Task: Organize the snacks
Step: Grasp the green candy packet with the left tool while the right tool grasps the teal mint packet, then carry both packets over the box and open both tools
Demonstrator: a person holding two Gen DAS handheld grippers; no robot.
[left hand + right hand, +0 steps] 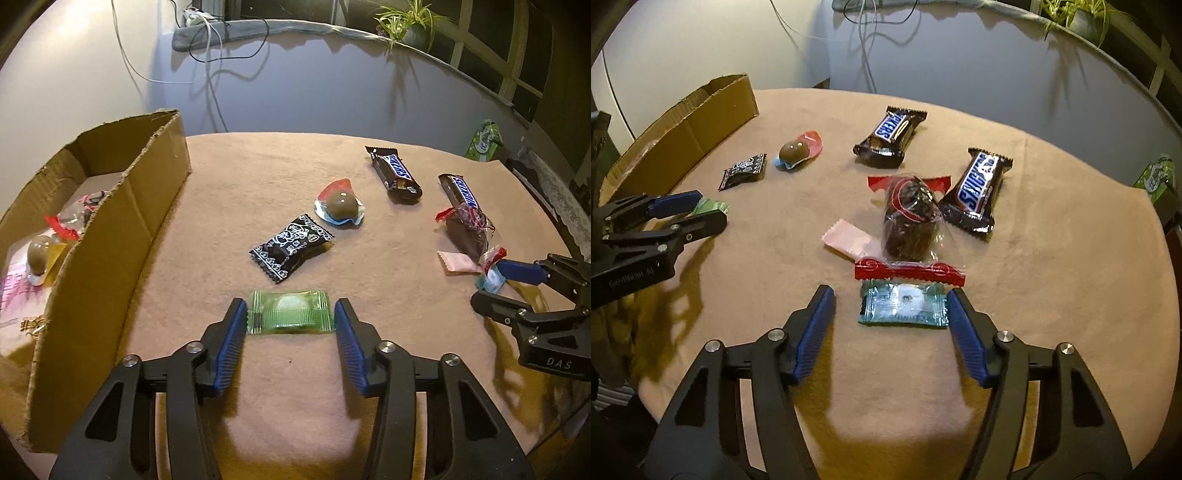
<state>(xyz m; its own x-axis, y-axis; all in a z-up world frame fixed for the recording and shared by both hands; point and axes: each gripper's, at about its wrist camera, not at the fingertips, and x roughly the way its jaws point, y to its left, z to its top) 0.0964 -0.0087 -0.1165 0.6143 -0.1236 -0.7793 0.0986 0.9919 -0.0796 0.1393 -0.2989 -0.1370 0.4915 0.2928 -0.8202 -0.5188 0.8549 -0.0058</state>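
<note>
two claws are down on the cloth, each unclenched and straddling a sweet. the left gripper [290, 320] has the green candy [289, 312] between its pads, left pad touching or nearly so; the right gripper [890, 308] straddles the teal candy [904, 304], off-centre toward the right pad. likely slips: crinkly ends folding, or the right pinch snagging the red-edged wrapper [909, 275] just beyond.

Bare desk [295, 387] under my tongs, free passage. Cardboard box wall [110, 251] blocks my left. Wrapped chocolate cake [908, 221] and red-edged wrapper [910, 273] crowd teal candy [905, 304] from behind.
</note>
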